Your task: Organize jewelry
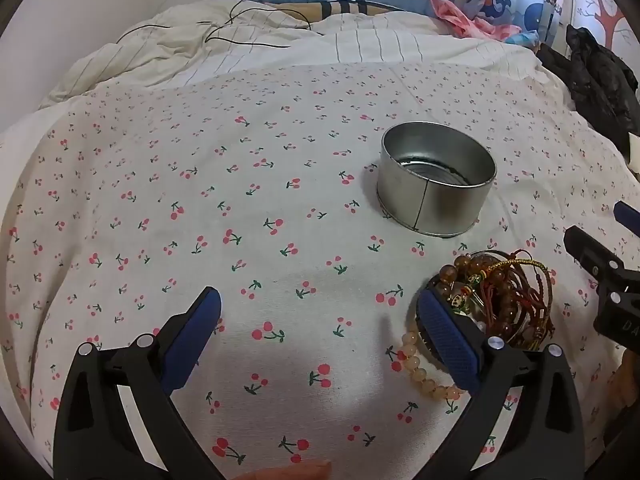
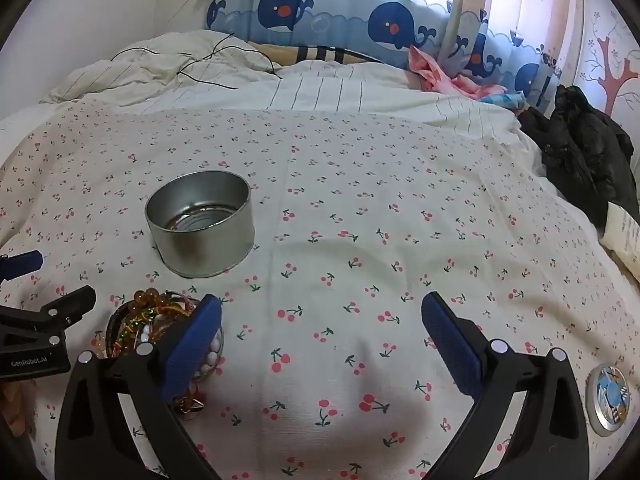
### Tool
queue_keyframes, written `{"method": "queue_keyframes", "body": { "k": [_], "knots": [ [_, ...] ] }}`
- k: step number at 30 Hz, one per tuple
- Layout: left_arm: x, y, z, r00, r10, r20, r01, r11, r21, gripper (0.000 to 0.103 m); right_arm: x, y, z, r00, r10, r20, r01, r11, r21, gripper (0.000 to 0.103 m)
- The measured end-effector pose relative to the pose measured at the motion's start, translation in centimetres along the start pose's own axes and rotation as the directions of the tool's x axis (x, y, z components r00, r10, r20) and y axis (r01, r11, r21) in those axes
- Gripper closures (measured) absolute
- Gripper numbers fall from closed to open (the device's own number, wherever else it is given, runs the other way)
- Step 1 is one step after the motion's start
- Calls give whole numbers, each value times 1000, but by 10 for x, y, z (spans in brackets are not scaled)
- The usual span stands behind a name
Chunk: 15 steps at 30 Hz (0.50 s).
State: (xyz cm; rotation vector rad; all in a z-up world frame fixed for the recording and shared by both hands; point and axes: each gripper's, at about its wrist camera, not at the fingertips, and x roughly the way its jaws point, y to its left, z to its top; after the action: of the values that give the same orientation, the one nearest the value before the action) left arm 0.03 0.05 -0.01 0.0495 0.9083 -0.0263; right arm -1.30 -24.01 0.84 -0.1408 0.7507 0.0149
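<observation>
A pile of bracelets [image 1: 500, 296] with brown, amber and pale beads and red cords lies on the cherry-print sheet [image 1: 280, 200]. It also shows in the right wrist view [image 2: 156, 320]. An open round metal tin [image 1: 436, 178], empty, stands just beyond it; it also shows in the right wrist view [image 2: 202, 224]. My left gripper [image 1: 320, 336] is open and empty, its right finger partly covering the pile. My right gripper [image 2: 322, 336] is open and empty, its left finger in front of the pile. Each gripper shows at the other view's edge.
A round tin lid [image 2: 610, 398] with a blue picture lies at the lower right. Black clothing [image 2: 584, 152] and a paper slip sit at the bed's right edge. A rumpled striped duvet [image 2: 200, 76] with a black cable, a pink cloth and whale curtains lie at the back.
</observation>
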Motion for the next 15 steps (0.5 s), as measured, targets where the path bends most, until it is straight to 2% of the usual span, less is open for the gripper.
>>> {"method": "queue_keyframes", "body": {
  "k": [7,15],
  "knots": [
    [1,0,-2,1000,12,3,-12,1000,1,7,1,1,-1,1000,-8,-8,8,1000,-4,7],
    [9,-4,-6,1000,-18,-19,18,1000,10,7,5,1,0,999,-47,-13,47,999,-3,7]
  ]
}}
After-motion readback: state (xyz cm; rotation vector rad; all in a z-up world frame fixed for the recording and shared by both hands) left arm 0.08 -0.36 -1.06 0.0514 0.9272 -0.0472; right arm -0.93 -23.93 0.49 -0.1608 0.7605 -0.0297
